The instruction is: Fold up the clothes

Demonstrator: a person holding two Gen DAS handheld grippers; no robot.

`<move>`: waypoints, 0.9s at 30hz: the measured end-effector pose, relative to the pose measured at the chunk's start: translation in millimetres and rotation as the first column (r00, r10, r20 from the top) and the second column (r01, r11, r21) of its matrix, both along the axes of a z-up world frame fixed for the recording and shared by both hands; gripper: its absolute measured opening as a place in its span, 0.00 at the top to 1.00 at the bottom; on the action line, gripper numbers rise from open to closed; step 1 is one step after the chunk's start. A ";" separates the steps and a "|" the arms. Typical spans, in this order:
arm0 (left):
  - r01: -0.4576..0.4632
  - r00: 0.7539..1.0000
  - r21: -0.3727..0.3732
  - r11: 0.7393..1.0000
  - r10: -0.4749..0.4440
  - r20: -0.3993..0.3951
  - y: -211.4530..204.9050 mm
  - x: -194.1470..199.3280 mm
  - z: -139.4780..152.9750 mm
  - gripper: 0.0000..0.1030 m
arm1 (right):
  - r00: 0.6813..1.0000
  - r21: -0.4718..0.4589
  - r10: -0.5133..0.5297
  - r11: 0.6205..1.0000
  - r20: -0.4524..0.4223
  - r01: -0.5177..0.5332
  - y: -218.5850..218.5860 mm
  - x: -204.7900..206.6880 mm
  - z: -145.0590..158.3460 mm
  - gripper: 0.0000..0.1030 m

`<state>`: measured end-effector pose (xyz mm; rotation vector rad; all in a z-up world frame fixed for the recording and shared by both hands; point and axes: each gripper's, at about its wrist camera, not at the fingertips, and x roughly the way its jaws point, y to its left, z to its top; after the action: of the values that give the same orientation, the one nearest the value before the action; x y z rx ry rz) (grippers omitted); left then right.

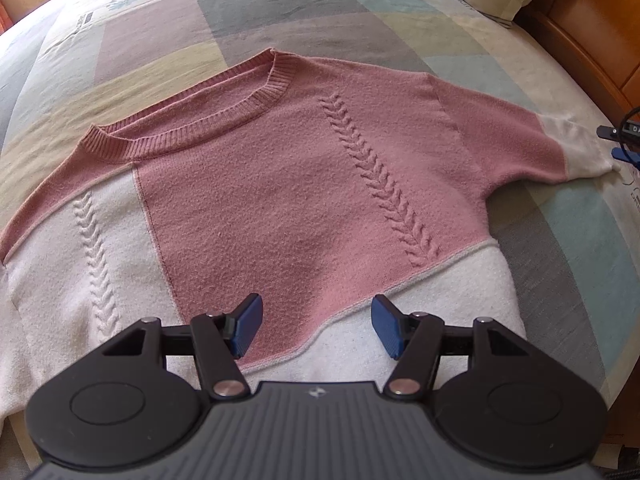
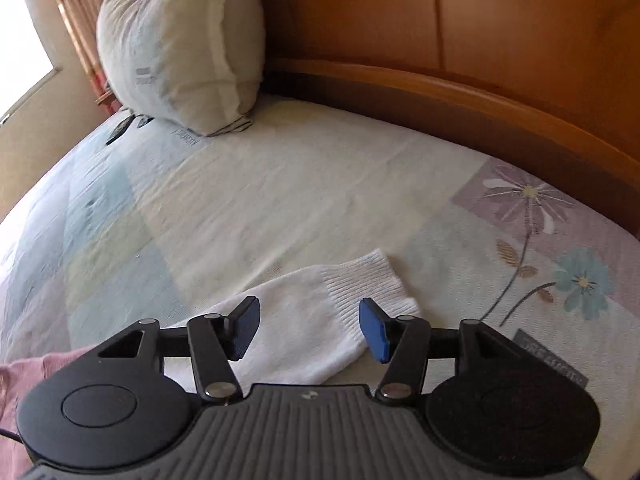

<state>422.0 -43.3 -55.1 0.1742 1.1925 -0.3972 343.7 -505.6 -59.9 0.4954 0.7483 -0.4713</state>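
A pink and white knit sweater [image 1: 280,184] lies flat, front up, on the bed, collar toward the far side. One sleeve stretches right to a white cuff [image 1: 576,148]. My left gripper [image 1: 316,330] hovers open over the sweater's lower hem, nothing between its blue pads. In the right wrist view the white ribbed sleeve cuff [image 2: 340,292] lies on the bedspread, and a bit of pink sleeve [image 2: 24,376] shows at the lower left. My right gripper [image 2: 310,328] is open just above that cuff, its fingers on either side of it.
The patchwork flowered bedspread [image 1: 320,12] covers the bed. A pillow [image 2: 180,44] leans on the wooden headboard [image 2: 440,80]. A curtain [image 2: 76,12] hangs at the far left. The other gripper's blue tip [image 1: 624,144] shows at the right edge of the left wrist view.
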 end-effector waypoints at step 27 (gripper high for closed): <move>-0.045 0.998 0.007 0.999 0.045 0.049 25.4 -11.4 4.7 0.40 | 0.974 -0.173 0.136 0.971 -0.179 -0.167 82.5 73.3 -37.1 0.06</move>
<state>410.6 -18.0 -50.4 0.1631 1.1483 -0.3464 417.0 -423.1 -97.0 0.2218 0.8853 -0.4377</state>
